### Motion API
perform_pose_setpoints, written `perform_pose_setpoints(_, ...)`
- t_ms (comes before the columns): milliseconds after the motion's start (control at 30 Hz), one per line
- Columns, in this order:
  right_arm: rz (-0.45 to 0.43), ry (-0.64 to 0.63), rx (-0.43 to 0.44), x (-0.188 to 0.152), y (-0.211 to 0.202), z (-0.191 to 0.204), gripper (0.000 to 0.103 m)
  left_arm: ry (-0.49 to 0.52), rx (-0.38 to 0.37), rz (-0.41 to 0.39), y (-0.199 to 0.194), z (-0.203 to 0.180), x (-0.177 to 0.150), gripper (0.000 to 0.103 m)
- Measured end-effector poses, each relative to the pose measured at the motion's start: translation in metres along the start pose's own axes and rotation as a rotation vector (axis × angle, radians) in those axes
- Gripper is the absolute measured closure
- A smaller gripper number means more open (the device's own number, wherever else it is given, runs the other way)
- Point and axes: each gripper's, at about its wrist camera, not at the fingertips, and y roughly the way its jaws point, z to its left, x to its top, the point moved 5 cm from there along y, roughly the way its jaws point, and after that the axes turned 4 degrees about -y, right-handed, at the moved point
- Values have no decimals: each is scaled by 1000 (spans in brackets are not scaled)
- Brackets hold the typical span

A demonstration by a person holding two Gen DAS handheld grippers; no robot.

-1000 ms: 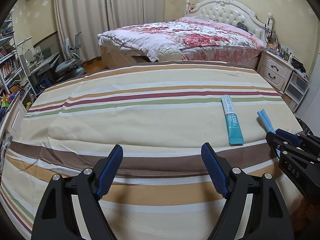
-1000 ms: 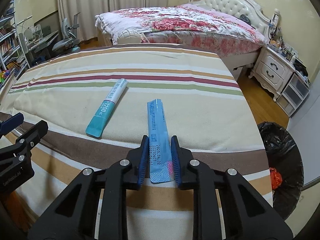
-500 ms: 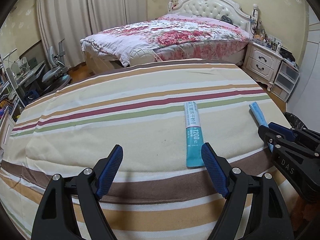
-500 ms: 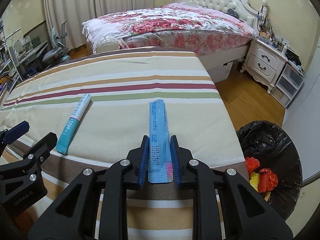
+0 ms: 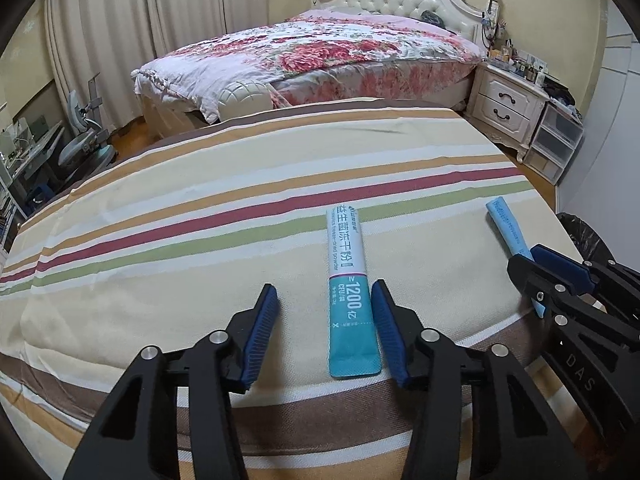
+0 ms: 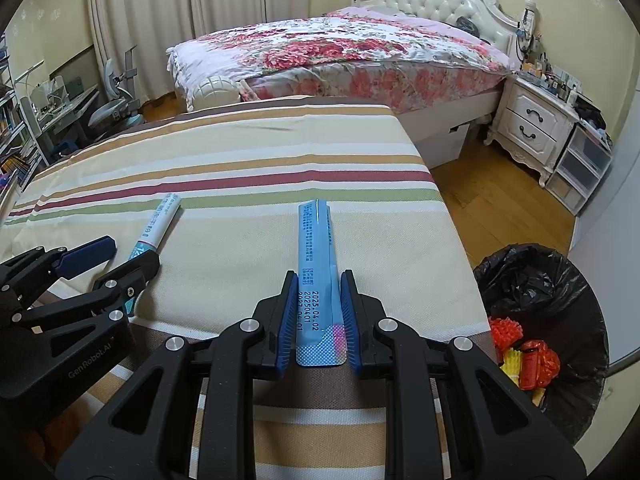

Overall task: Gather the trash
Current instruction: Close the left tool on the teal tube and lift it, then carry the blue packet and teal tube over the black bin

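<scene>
Closing now, the left gripper (image 5: 325,322) has slid across the striped cloth (image 5: 200,208) since a second ago, when its jaws stood wide over bare fabric; the teal and white sachet (image 5: 349,292) now lies between its pads, just beside the right-hand one, not yet pinched. The right gripper (image 6: 317,322) stays clamped on the blue sachet (image 6: 316,252), whose far end reaches out over the cloth. With one piece held and the other about to be caught, both can probably go next to the black-lined bin (image 6: 532,280) beside the cloth's edge.
</scene>
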Motion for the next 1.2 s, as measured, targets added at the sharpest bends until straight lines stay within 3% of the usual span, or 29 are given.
perform_pose_setpoints(67, 0, -1, -2, 0, 0, 0, 82, 13, 0, -9, -2, -2, -2, 75)
perform_pose_setpoints(133, -1, -1, -2, 0, -1, 0, 82, 27, -3, -14, -4, -3, -3, 82)
perform_pose_setpoints(633, -10, 23, 7, -21, -19, 0, 82, -44, -44, -32, -31, 13, -23, 83)
perform_pose_setpoints(1200, -45, 42, -5, -55, -63, -6, 82, -45, -71, -102, -76, 4, -42, 83)
